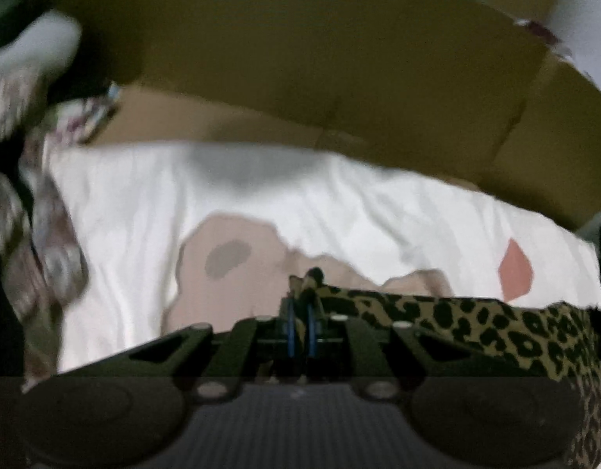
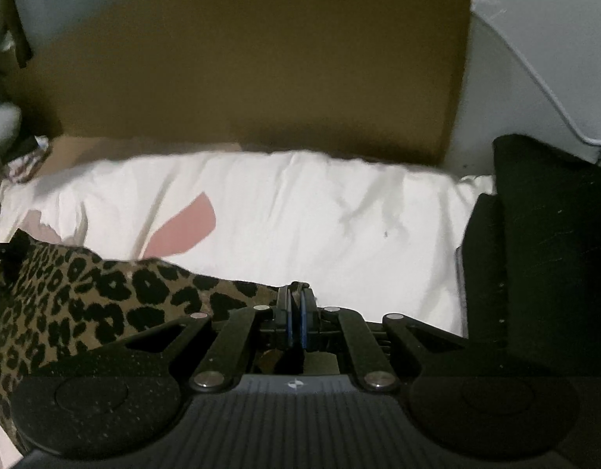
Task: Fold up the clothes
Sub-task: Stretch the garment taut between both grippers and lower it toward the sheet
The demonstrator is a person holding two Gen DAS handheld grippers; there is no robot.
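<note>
With both tongs, left (image 1: 300,305) and right (image 2: 296,301), clenched on the leopard-print garment (image 1: 495,328), we keep its edge taut and level above the white sheet (image 2: 300,203).

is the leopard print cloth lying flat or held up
Held up: the leopard print cloth stretches between the shut left gripper and right gripper.

blurred: patterned cloth heap (image 1: 38,211) | cut off: leopard-print garment (image 1: 515,336) at right edge, dark object (image 2: 550,242)
</note>
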